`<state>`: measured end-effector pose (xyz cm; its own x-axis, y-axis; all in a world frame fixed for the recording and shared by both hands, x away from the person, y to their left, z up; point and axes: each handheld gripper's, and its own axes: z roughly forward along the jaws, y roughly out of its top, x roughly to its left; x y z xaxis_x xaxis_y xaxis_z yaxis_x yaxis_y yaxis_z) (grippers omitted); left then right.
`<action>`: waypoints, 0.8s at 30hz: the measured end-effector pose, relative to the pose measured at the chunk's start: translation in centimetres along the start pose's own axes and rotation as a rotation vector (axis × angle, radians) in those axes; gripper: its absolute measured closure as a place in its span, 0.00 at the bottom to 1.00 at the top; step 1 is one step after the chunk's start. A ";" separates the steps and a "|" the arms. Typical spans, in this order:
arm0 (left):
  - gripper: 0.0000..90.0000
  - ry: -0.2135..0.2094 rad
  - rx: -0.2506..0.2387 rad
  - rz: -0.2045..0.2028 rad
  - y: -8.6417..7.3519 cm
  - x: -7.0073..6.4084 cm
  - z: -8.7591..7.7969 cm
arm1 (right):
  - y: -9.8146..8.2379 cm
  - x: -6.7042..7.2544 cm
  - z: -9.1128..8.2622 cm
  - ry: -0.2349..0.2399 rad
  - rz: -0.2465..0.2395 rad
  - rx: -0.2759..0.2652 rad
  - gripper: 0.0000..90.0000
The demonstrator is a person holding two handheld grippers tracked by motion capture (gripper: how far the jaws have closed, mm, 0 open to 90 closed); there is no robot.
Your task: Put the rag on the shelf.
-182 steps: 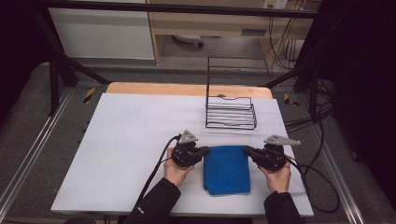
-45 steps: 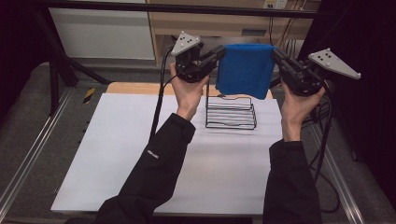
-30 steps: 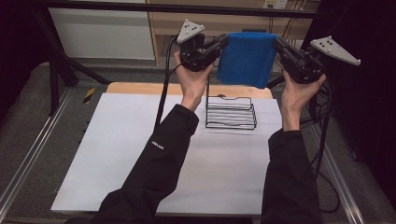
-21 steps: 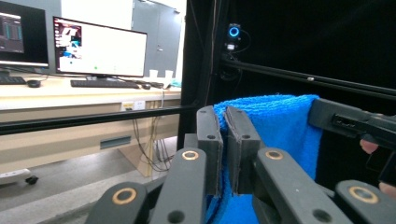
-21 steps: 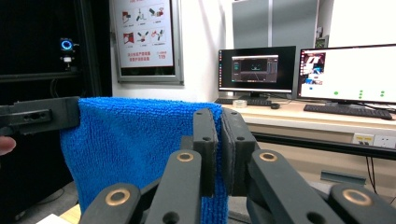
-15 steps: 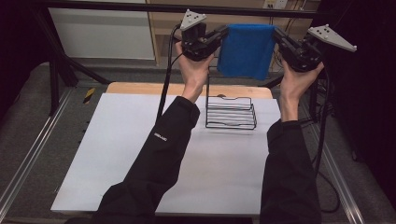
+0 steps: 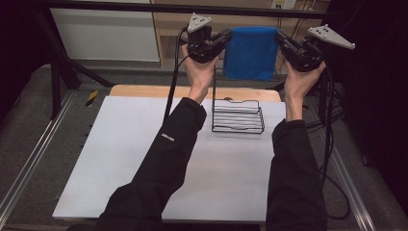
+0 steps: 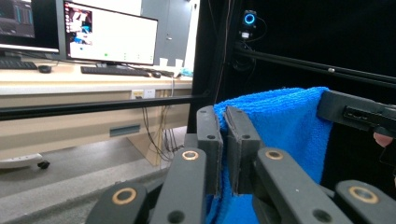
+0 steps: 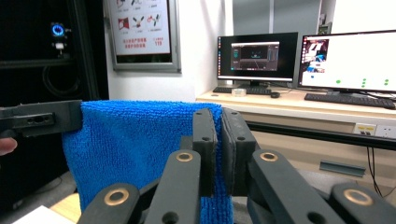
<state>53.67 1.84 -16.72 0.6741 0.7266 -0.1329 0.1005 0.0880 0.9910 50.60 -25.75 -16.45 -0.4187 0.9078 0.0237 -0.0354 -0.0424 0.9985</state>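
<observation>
A white worktop [image 7: 144, 159] with a wooden strip along its far edge sits inside a dark metal frame, with grey floor on either side. Beyond it runs a long pale desk [image 9: 299, 105] carrying lit monitors [image 9: 348, 60] and keyboards, and a poster hangs on the wall behind.

The blue towel [image 7: 250, 52] hangs in the air above the far edge of the worktop, stretched flat between the two tools. The left hand-held gripper [image 7: 226, 37] pinches the towel's upper left corner, its jaws pressed together on the cloth, as the left gripper view shows with the blue pile caught between the two black pads. The right hand-held gripper [image 7: 280, 39] pinches the upper right corner the same way. Both forearms reach up and forward in black sleeves.

Directly below the towel stands a black wire rack [image 7: 238, 115] on the worktop, its tall back frame rising towards the cloth's lower edge; whether the towel touches that frame is hard to tell from above. Cables trail from each tool down past the worktop's sides.
</observation>
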 end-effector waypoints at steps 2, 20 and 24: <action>0.94 -0.005 0.009 0.006 -0.3 0.1 0.0 | -0.3 -0.1 -0.1 0.000 -0.009 0.012 0.95; 0.94 -0.031 0.098 0.063 -4.0 0.0 -0.2 | -4.2 -0.7 -1.2 0.022 0.016 0.101 0.94; 0.94 -0.046 0.102 0.077 -4.4 -0.1 -0.7 | -4.6 -0.8 -1.7 0.035 0.027 0.107 0.94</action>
<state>52.63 1.87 -21.06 0.7155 0.6961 -0.0594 0.1196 -0.0383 0.9921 49.54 -26.95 -21.20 -0.4500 0.8916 0.0504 0.0725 -0.0197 0.9972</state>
